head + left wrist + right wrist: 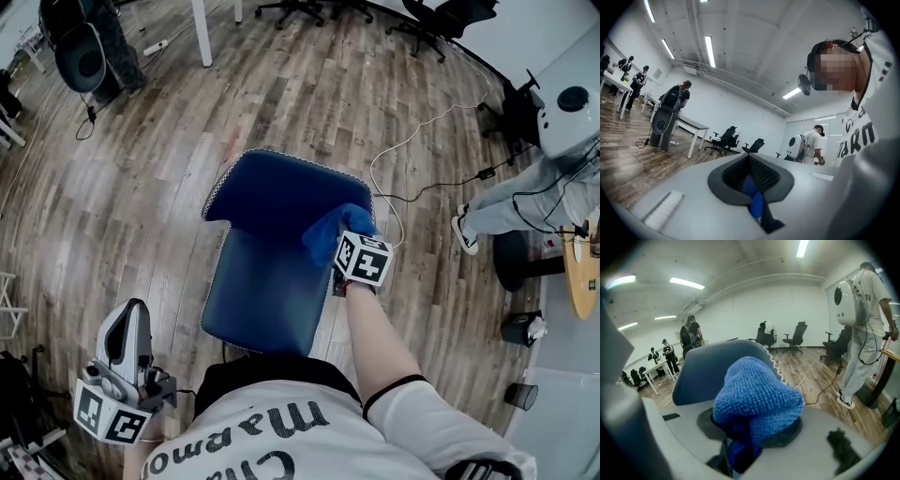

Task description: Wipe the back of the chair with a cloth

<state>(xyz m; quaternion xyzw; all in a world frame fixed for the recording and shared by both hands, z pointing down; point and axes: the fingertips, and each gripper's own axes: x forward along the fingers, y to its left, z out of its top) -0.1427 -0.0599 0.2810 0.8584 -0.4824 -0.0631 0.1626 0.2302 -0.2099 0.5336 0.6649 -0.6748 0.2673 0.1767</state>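
Observation:
A blue padded chair stands in the middle of the head view, its backrest [277, 192] farther from me than its seat [262, 295]. My right gripper [341, 246] is shut on a blue cloth [334, 228], which rests against the backrest's right side. In the right gripper view the bunched cloth [757, 401] fills the jaws, and the backrest [703, 369] rises just behind it. My left gripper [129, 328] hangs low at the left, apart from the chair, its jaws shut with nothing in them. The left gripper view faces up into the room.
A white cable [412, 141] snakes over the wood floor right of the chair. A person in grey with a white backpack [530, 187] stands at the right, near a black bin [521, 328]. Office chairs [309, 9] and a table leg [202, 33] are farther off.

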